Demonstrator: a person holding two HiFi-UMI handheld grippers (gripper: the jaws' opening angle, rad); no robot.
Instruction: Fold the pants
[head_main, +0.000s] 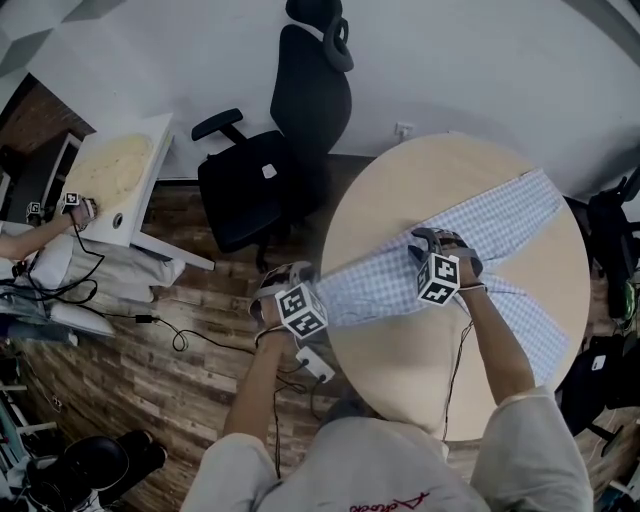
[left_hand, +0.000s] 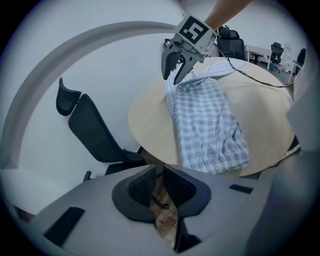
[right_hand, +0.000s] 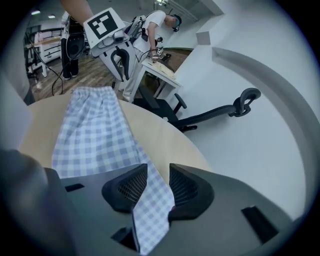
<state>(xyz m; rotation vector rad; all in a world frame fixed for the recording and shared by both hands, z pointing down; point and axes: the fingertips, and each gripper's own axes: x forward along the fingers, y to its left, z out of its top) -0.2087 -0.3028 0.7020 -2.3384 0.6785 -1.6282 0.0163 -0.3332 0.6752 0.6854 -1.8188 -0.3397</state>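
Note:
Blue-checked pants lie stretched across the round wooden table. One gathered end reaches the table's left edge. My left gripper hovers just off that edge, shut, with nothing between its jaws; only floor shows behind them. My right gripper is over the middle of the pants. Its jaws stand open, and a strip of the checked cloth lies loosely between them, with a gap beside the right pad. Each gripper also shows in the other's view: the right gripper and the left gripper.
A black office chair stands just beyond the table's far left edge. A white desk with a person's hand on it is at the far left. Cables and a white power strip lie on the wood floor. Dark bags crowd the right side.

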